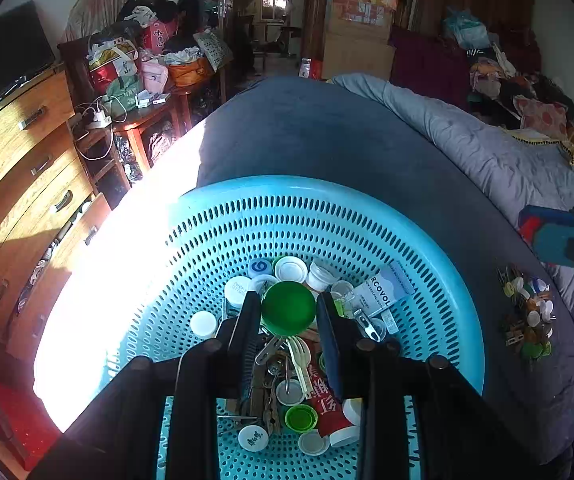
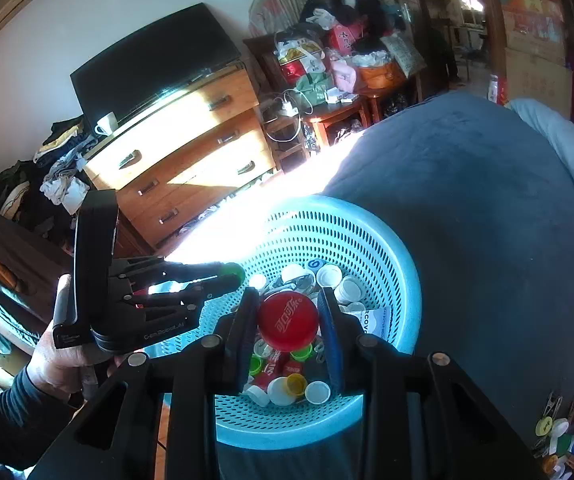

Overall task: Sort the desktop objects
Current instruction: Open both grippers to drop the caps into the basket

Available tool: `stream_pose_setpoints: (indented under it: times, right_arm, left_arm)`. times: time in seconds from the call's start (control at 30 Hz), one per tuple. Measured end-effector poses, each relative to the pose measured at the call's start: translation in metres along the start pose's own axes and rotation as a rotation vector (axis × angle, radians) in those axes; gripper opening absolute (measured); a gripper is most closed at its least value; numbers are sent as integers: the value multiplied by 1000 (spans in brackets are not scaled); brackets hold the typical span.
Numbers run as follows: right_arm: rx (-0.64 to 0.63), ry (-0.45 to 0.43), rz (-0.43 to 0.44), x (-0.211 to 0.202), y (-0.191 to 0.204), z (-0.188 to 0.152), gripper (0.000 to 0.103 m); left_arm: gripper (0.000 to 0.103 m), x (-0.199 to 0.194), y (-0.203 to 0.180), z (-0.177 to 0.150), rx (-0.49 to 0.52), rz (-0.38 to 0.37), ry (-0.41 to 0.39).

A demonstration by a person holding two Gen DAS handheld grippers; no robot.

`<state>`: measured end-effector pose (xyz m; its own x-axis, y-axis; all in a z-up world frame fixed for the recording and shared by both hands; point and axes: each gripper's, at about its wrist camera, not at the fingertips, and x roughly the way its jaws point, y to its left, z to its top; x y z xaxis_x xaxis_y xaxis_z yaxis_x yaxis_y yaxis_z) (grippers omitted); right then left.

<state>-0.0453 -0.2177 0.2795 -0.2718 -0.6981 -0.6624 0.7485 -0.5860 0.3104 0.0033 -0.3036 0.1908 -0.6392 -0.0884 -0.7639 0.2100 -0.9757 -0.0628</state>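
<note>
Sunlit bedding carries everything we work on: a dark blue blanket (image 1: 327, 136) spread over the bed, with the blue perforated basket (image 1: 427, 240) sitting on it low in both frames.

Nearest to us, each claw is already loaded. Our left claw (image 1: 289, 308) is narrowed onto a green cap (image 1: 288, 308), pinched flat between its pads at the centre of the left wrist view. Our right claw (image 2: 287, 322) is likewise clamped on a red cap (image 2: 287, 322) with white lettering, held over the basket's jumble of lids, clips and a small carton.

Farther out lies what the coming move turns on: the sorted pile of caps and pegs (image 1: 527, 312) on the blanket, outside the basket. It sits at the right edge of the left wrist view and in the lower right corner (image 2: 563, 440) of the right wrist view. We judge the right claw the nearer, so its red cap likely travels there first.
</note>
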Motion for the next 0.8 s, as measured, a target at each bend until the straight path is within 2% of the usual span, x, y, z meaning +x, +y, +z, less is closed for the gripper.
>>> stream_pose_setpoints:
  times: [0.1, 0.37, 0.53, 0.63, 0.67, 0.7, 0.73, 0.8]
  right_arm:
    - [-8, -1, 2, 3, 3, 5, 31]
    - [-1, -31, 10, 10, 0, 30, 31]
    - [-18, -48, 0, 13, -2, 52, 31]
    - [-31, -47, -10, 17, -3, 55, 33]
    - [-31, -47, -14, 18, -4, 53, 42]
    - [-26, -54, -24, 18, -5, 49, 67]
    - [-23, -69, -38, 16, -7, 45, 85]
    - [-17, -83, -50, 11, -11, 37, 84]
  left_arm:
    - [30, -4, 8, 18, -17, 3, -19]
    - [30, -19, 17, 70, 20, 33, -68]
    - [30, -13, 21, 79, 30, 47, -61]
    - [30, 0, 17, 72, 50, 42, -20]
    - [39, 8, 13, 66, 70, 25, 20]
    - [46, 15, 8, 59, 90, 17, 48]
    - [58, 22, 3, 53, 111, 18, 71]
    - [59, 33, -3, 40, 128, 23, 95]
